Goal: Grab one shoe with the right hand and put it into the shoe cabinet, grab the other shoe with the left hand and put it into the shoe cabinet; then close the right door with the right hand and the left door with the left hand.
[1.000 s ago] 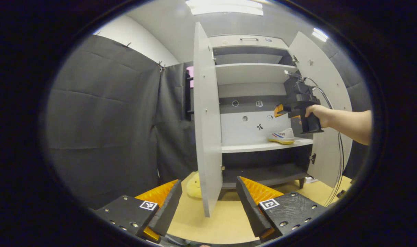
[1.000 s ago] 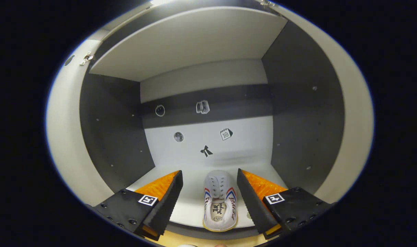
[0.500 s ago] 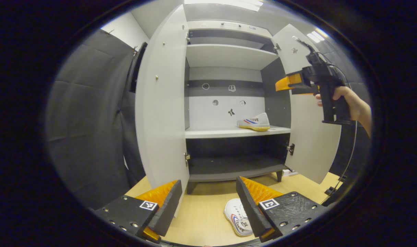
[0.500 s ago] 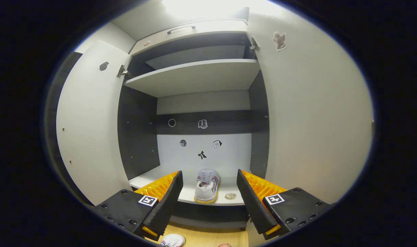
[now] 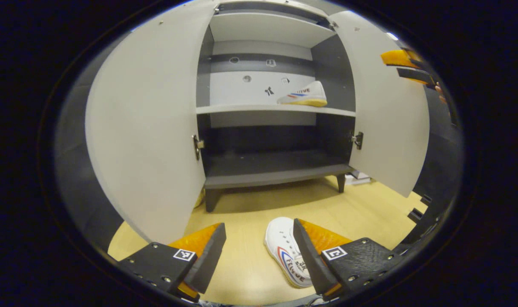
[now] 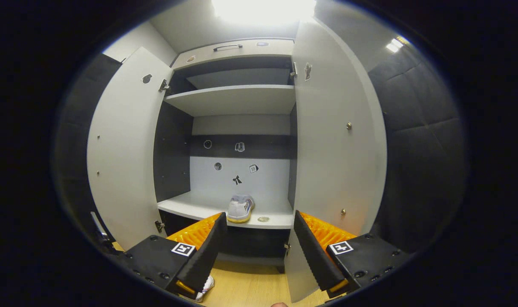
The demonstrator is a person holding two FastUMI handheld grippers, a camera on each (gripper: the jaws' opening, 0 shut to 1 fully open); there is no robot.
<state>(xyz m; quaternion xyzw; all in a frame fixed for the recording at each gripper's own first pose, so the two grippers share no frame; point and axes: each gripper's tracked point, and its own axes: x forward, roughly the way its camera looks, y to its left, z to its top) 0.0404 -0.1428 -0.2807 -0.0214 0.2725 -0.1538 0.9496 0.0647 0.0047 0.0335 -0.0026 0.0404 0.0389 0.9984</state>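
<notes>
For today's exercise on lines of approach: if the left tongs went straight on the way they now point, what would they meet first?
Probably the wooden floor, just left of the shoe on the floor, which lies against the right finger. Depth is uncertain.

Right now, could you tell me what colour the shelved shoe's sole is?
Yellow, best seen in the left gripper view: shoe.

pale wood floor (image 5: 361, 209), dark padded wall (image 6: 416, 140), white ceiling with a bright light (image 6: 263, 8).
</notes>
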